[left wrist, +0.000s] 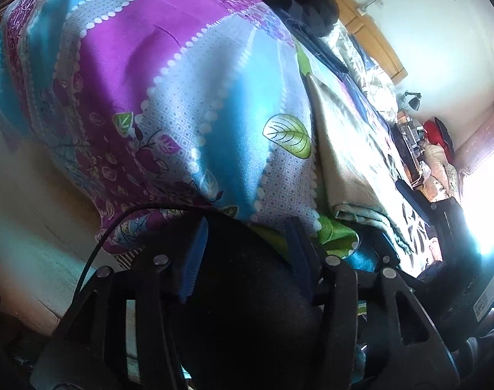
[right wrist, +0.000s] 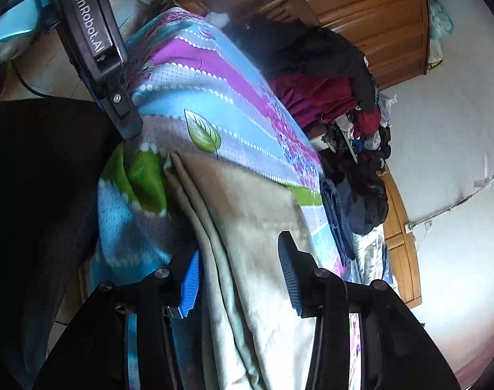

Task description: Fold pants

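- Bedroom, mid-fold: we take the beige pants (right wrist: 247, 201) for the task item. They lie in a long layered strip on the bedsheet (left wrist: 181, 65), just below and to the right of its big green leaf print (right wrist: 203, 133) in the right wrist view.
- Right gripper (right wrist: 240, 247): jaws stand apart, straddling the pants' near end. Cloth sits btwn the ribbed blue pads (right wrist: 190, 286) but isn't pinched.
- Left gripper (left wrist: 247, 227): black cloth (left wrist: 247, 292) fills the whole gap btwn its fingers. We can't tell whether it's clamped or just lying there, nor what garment it is. It's on the other side of the leaf print from the pants.
- Handling, our read: pants look light, soft and limp, w/ a matte woven face. They'll sag and slide if lifted by one point.
- Stacked edges show along the pants' side nearest the leaf print, so several layers need catching together or the fold splits.
- Best hold, we'd say: pinch all layers at the near end, w/ a second hold further up the strip, toward the leaf print.
- Bedsheet is glossy and satin-like, in purple, blue and grey bands w/ dotted white trim. It's prob. slippery, so the pants may skate when dragged.
- Beyond the leaf print: a heap of dark and maroon clothes (right wrist: 328, 65), then a wooden wardrobe (right wrist: 377, 9).
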`<state>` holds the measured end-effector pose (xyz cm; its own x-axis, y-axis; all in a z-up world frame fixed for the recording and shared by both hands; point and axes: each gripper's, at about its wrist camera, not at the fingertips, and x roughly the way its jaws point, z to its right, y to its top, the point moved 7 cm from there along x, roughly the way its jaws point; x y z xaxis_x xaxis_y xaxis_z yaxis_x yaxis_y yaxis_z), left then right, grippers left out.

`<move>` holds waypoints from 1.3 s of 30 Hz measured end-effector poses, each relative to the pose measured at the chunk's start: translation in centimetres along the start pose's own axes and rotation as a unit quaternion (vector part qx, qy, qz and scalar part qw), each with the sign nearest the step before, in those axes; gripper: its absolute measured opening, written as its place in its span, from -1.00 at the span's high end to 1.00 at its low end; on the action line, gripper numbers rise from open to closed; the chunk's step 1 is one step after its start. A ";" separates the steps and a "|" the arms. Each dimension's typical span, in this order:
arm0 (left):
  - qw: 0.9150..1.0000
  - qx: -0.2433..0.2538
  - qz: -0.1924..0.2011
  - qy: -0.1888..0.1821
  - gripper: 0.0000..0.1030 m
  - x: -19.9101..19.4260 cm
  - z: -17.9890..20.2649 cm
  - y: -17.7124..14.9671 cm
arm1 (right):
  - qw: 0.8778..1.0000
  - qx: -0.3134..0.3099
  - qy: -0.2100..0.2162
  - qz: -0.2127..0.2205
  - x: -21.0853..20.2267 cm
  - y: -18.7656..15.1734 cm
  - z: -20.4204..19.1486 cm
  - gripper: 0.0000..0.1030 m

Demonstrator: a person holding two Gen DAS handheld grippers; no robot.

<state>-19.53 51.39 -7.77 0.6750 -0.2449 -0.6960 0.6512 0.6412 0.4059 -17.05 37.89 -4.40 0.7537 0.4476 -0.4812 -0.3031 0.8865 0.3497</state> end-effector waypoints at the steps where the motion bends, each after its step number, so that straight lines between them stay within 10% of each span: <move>1: 1.000 0.000 0.000 0.000 -0.04 0.0 0.0 0.0 | 1.000 -0.001 0.000 0.003 0.2 0.4 -0.1 0.12; 9: 1.000 0.001 0.003 0.017 -0.38 0.2 -0.2 -0.3 | 1.000 0.002 0.010 0.020 1.3 3.2 0.1 0.21; 20: 0.999 -0.028 0.008 0.028 -0.34 -0.6 -1.1 -0.8 | 0.997 0.042 0.065 0.005 2.2 3.6 -0.1 0.78; 27: 0.993 0.053 0.089 -0.061 -0.31 -5.5 5.2 6.2 | 0.994 0.091 0.042 0.037 0.5 3.3 3.1 0.78; 30: 0.985 0.106 0.047 -0.129 -0.39 -3.7 8.3 11.7 | 0.993 0.104 0.030 0.046 -0.3 3.0 4.3 0.79; 39: 0.972 0.151 -0.130 -0.125 -0.36 12.1 10.2 19.7 | 0.992 0.118 0.021 0.048 -1.5 2.6 6.2 0.79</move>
<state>5.07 53.62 -2.16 0.5122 -0.5641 -0.6476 0.8579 0.3003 0.4169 -15.34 38.77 2.19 0.7012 0.5371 -0.4689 -0.2233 0.7900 0.5710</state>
